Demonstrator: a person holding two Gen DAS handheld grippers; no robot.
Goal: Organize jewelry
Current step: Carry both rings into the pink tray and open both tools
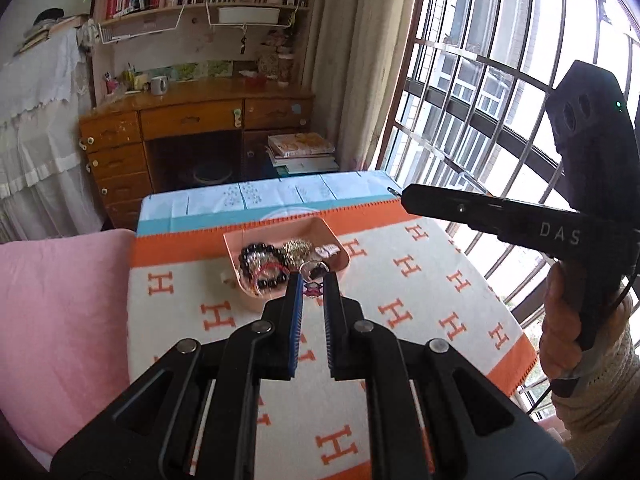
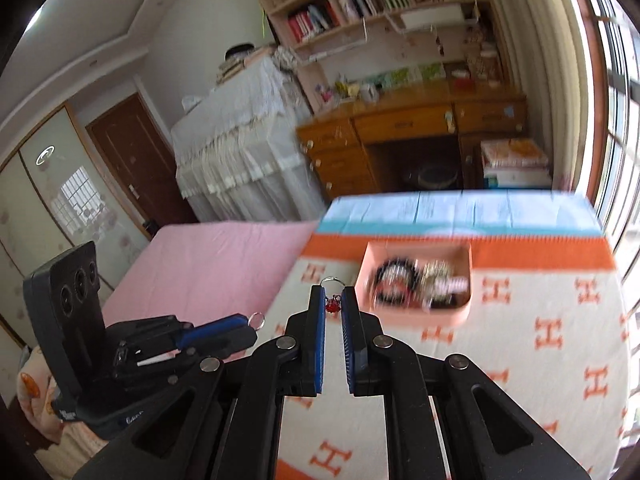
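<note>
A pink tray point(image 1: 276, 230) on the orange-and-white H-pattern blanket holds black bead bracelets point(image 1: 260, 258), a gold piece point(image 1: 297, 249) and other jewelry. It also shows blurred in the right wrist view point(image 2: 420, 312). My left gripper point(image 1: 313, 280) is shut on a silver ring with a red charm point(image 1: 313, 270), held above the tray's near edge. My right gripper point(image 2: 333, 294) is shut on a like ring with a red charm point(image 2: 333, 303), left of the tray above the blanket. The left gripper point(image 2: 256, 322) shows at lower left, the right gripper point(image 1: 394, 191) at upper right.
The blanket point(image 1: 420, 280) covers a small table with a blue cloth point(image 1: 260, 200) at its far end. A pink bed point(image 1: 60, 320) lies to the left. A wooden desk point(image 1: 192, 120) and book stack point(image 1: 300, 152) stand behind. A barred window point(image 1: 500, 80) is on the right.
</note>
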